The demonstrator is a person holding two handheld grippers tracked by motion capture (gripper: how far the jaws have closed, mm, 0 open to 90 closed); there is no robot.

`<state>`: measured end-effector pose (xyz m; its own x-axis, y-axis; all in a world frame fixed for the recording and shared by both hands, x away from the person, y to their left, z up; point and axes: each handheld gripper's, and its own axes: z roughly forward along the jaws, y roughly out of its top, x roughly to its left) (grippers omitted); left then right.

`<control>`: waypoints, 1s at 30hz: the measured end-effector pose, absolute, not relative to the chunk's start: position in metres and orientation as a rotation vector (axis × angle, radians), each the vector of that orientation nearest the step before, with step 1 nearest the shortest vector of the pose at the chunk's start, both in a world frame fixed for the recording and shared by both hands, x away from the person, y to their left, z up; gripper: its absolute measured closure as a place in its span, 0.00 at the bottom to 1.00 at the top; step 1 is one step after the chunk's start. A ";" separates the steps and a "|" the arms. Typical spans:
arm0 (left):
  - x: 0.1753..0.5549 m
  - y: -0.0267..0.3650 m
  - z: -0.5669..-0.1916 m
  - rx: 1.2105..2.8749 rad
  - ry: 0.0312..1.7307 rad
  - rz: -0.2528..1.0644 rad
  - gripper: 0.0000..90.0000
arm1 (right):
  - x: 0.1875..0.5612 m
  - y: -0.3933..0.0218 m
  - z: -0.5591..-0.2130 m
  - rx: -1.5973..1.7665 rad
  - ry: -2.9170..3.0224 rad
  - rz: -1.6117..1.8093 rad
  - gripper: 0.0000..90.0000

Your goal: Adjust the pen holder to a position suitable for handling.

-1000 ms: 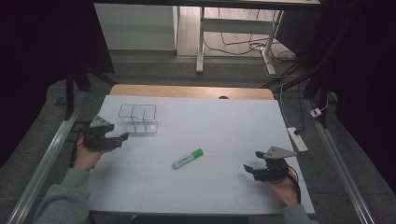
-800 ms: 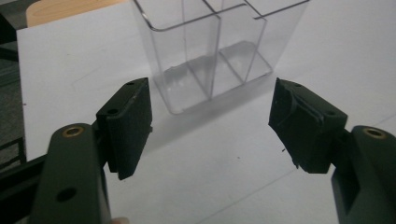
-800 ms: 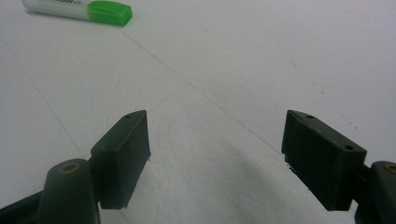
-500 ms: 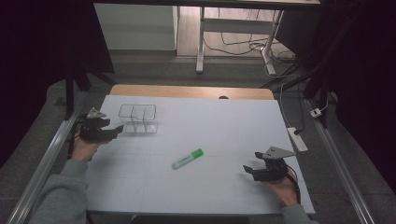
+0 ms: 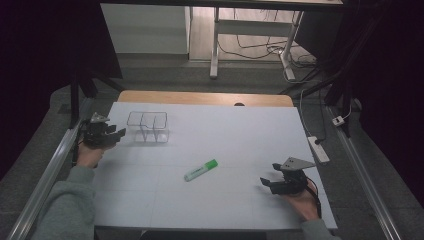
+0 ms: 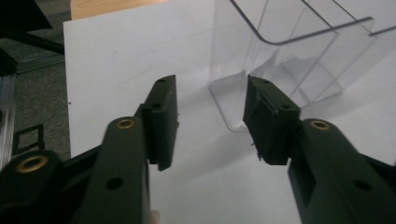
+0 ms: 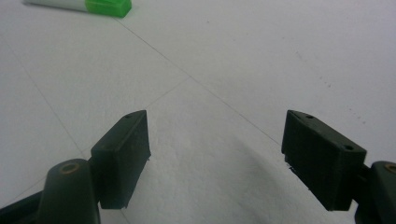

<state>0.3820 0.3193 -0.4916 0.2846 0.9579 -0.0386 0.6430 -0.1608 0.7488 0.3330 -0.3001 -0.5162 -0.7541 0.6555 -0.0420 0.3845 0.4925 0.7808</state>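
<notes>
White surface (image 5: 240, 150): green-capped white marker (image 5: 200, 170) mid-surface; clear two-compartment plastic bin (image 5: 147, 125) beside left tool (image 5: 117, 134), spread, empty; right tool (image 5: 266, 182) spread, empty.

Clear two-compartment bin (image 5: 147, 125) upright far left, green-capped marker (image 5: 200, 170) lying mid-table

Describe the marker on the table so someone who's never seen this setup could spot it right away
Start from the white table and look near its middle, between the left gripper and the right gripper. There lies the marker, flat and slanted, apart from both. Its white barrel and bright green cap set it apart from the clear container farther back on the left.
</notes>
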 end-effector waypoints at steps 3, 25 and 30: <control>0.387 0.320 -0.495 1.888 1.440 0.618 0.67 | 0.333 -0.300 -0.516 0.869 2.410 1.133 0.26; 0.418 0.312 -0.514 1.885 1.449 0.533 0.99 | 0.334 -0.300 -0.516 0.903 2.413 1.190 0.26; 0.419 0.312 -0.514 1.889 1.448 0.525 0.99 | 0.335 -0.301 -0.518 0.904 2.419 1.183 0.26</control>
<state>0.4191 0.3123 -0.5141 0.2965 0.9508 -0.0902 0.6716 -0.1404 0.7275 0.3350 -0.3008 -0.5177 -0.7570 0.6534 0.0068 0.4066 0.4629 0.7877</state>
